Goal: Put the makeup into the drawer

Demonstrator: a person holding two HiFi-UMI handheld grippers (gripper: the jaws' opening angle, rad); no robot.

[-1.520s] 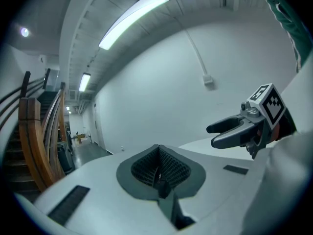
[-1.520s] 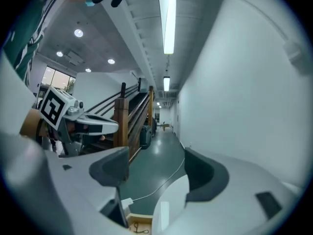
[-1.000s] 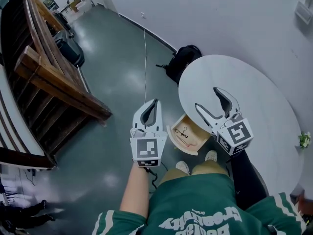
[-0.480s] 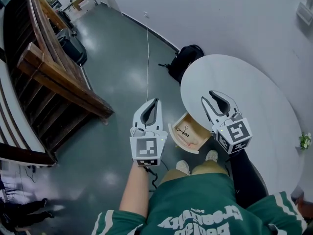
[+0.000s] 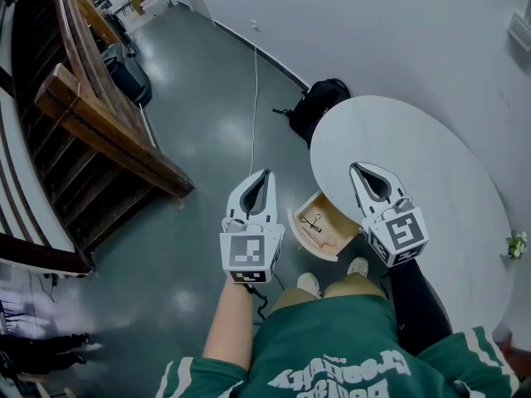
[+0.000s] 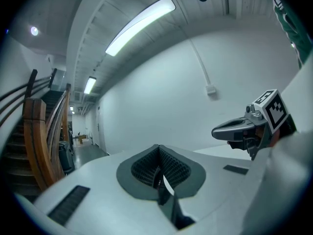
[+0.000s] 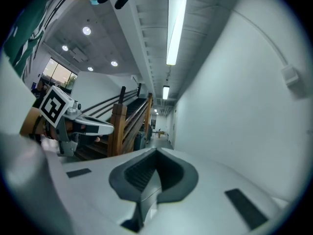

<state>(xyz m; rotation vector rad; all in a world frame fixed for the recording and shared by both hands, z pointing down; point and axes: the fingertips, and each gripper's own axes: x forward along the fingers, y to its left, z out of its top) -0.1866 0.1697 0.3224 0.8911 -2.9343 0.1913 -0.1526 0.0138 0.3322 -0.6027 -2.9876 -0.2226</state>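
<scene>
Only two kinds of print show in the head view. One is the black-and-white square markers on the grippers' cubes. The other is white lettering on the person's green shirt, which is upside down and cannot be read.

The small open light-wood drawer sits at lower centre, under the near edge of the round white table. Two small pieces of makeup lie on its floor, one dark and looped and one pinkish, both too small to name more closely.

The left gripper hangs just left of the drawer with its jaws pressed together and nothing in them. The right gripper is over the table's edge just right of the drawer. Its jaws have just been closing and now meet on nothing.

A black backpack lies on the grey floor at upper centre, and a brown wooden staircase fills the upper left.

In the left gripper view, the left gripper shows its ribbed dark pads touching, empty. The right gripper appears at the right edge, with its marker facing up.

In the right gripper view, the right gripper has its jaws fully together with nothing between them. The left gripper and its marker sit at the left, in front of the staircase.
</scene>
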